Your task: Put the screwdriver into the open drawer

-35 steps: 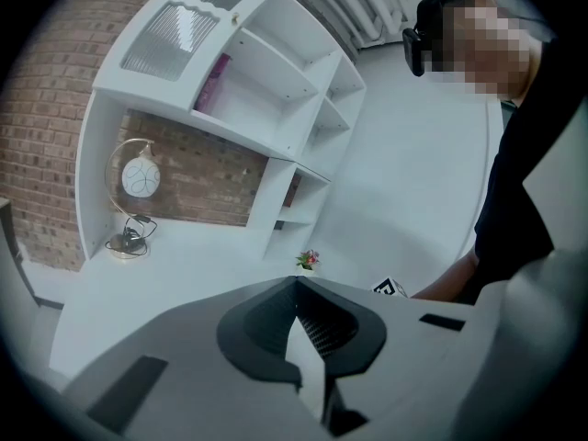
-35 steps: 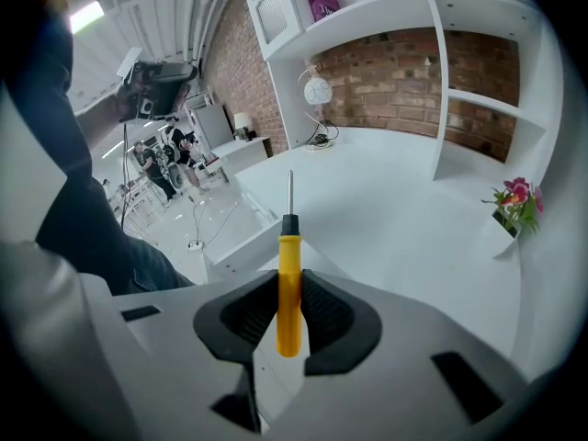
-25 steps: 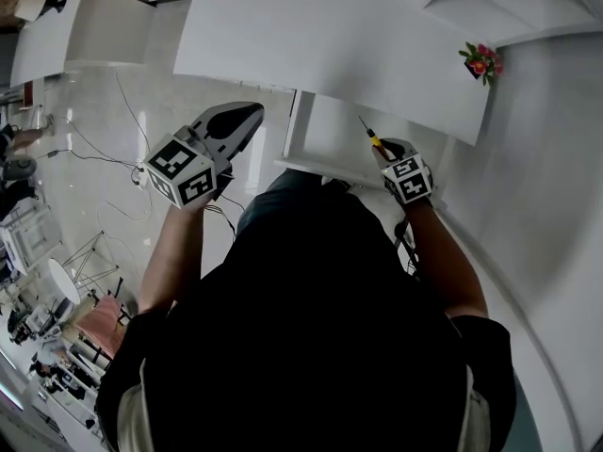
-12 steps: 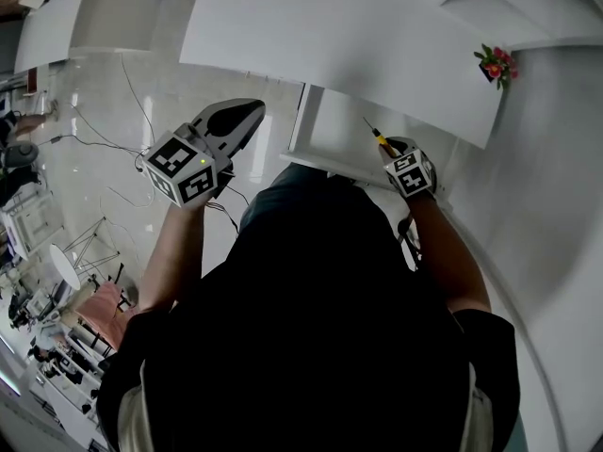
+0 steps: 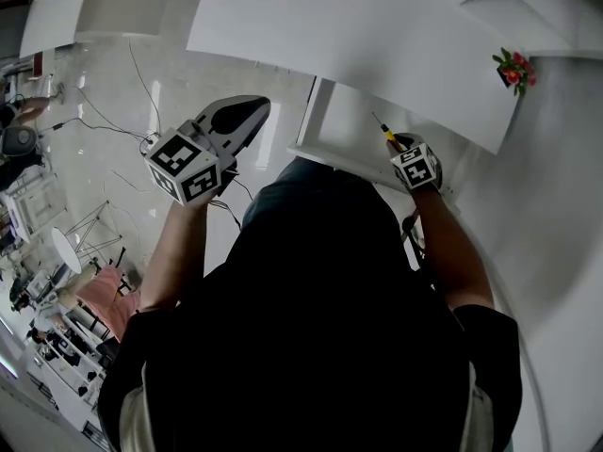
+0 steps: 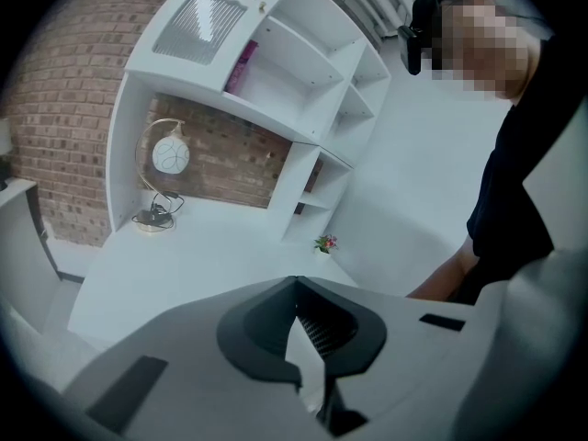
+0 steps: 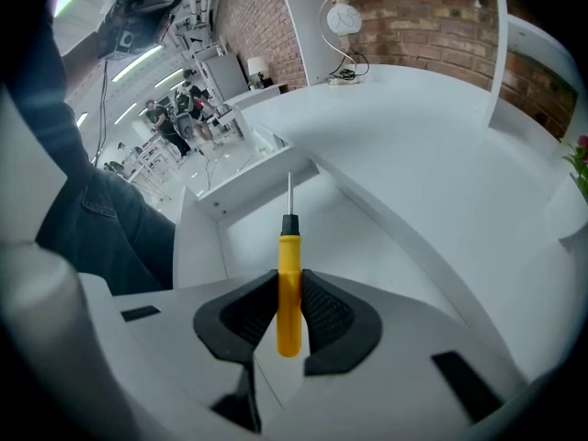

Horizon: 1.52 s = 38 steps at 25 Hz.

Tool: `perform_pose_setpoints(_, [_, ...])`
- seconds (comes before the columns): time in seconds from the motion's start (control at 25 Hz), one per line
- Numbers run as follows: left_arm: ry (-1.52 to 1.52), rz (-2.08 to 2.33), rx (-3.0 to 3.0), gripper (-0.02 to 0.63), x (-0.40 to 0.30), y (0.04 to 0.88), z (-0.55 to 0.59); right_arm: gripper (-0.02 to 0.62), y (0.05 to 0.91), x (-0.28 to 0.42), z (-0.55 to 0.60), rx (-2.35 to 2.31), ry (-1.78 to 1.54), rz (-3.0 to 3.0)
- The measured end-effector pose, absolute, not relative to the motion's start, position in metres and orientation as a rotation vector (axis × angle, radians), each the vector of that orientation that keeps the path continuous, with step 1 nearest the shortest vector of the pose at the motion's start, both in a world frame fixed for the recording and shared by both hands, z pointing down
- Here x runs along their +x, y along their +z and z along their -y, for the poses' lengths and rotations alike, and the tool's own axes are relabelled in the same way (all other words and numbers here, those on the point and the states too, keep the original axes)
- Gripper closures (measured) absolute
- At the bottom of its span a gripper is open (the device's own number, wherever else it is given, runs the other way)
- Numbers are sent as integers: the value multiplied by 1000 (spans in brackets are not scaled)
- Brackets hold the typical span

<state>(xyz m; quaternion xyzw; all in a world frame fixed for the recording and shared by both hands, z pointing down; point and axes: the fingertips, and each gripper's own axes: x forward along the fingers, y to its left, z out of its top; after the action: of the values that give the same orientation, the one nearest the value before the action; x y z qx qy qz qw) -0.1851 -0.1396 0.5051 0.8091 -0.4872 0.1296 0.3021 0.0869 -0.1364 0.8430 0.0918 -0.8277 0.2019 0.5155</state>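
Screwdriver (image 7: 289, 288) sits clenched in the right gripper (image 7: 289, 281), whose jaws are narrowed to the width of the yellow handle, with a ribbed pad pressing each side. Black collar and thin metal shaft stick out past the jaw tips, pointing forward over the open drawer (image 7: 354, 246). Handle butt hangs behind the pads. No contact shows between shaft and drawer. Head view: right gripper (image 5: 403, 149) is held at the drawer's (image 5: 344, 125) right end, beneath the edge of the white desk (image 5: 377, 36), with the screwdriver (image 5: 384, 132) angled up and away. Left gripper (image 6: 295, 281) has its jaw tips pressed together on nothing, and is held well left of the drawer, over the floor (image 5: 122, 92).
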Motion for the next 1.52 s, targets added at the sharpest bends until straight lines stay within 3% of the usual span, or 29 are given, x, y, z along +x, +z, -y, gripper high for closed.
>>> perform_pose_setpoints(1.52, [391, 1243, 2028, 590, -195, 567, 123, 509, 953, 87, 143, 148, 463, 1825])
